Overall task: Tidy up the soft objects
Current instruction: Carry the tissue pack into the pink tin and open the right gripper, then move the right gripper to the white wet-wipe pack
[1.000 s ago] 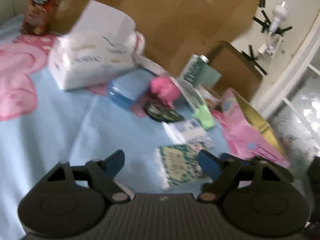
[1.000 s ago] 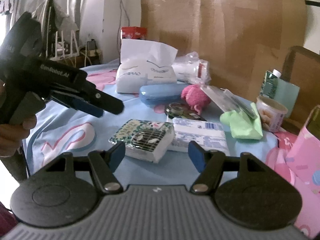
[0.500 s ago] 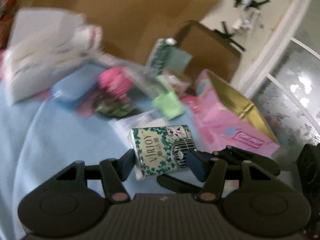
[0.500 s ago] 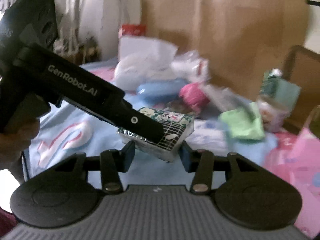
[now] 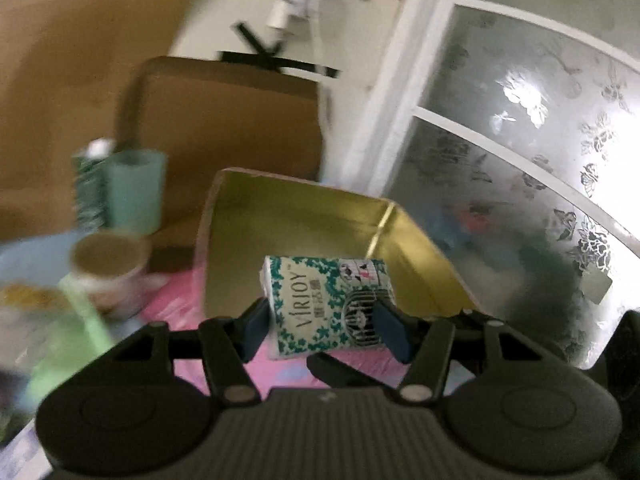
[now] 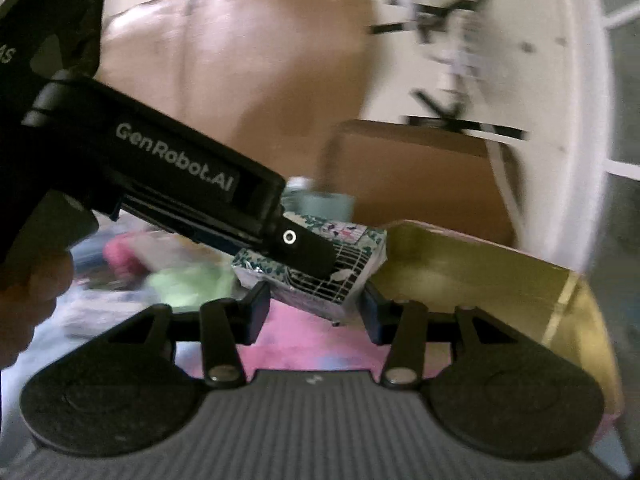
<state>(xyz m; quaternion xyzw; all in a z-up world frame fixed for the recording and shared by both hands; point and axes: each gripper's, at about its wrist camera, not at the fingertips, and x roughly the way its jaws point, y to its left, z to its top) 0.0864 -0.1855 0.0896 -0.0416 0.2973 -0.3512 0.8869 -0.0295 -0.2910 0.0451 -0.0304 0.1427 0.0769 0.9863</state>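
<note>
A white and green tissue pack marked VIRJOY [image 5: 324, 306] is held in the air by both grippers. My left gripper [image 5: 322, 326] is shut on its sides. My right gripper [image 6: 314, 310] is also shut on the pack [image 6: 352, 270], with the left tool's black body [image 6: 168, 184] lying across its top. The pack hangs just in front of an open box with a gold inside [image 5: 304, 224] and pink outer walls; the box also shows in the right wrist view [image 6: 480, 276].
A blurred green cloth [image 5: 68, 344], a round tub [image 5: 108, 264] and a teal carton [image 5: 132, 188] sit to the left. A pink soft ball [image 6: 120, 252] lies behind. Brown cardboard [image 5: 228, 120] stands at the back, a frosted glass door [image 5: 520, 160] on the right.
Both grippers closed on the tissue pack, lifted it off the blue cloth and carried it right, up to the gold-lined box.
</note>
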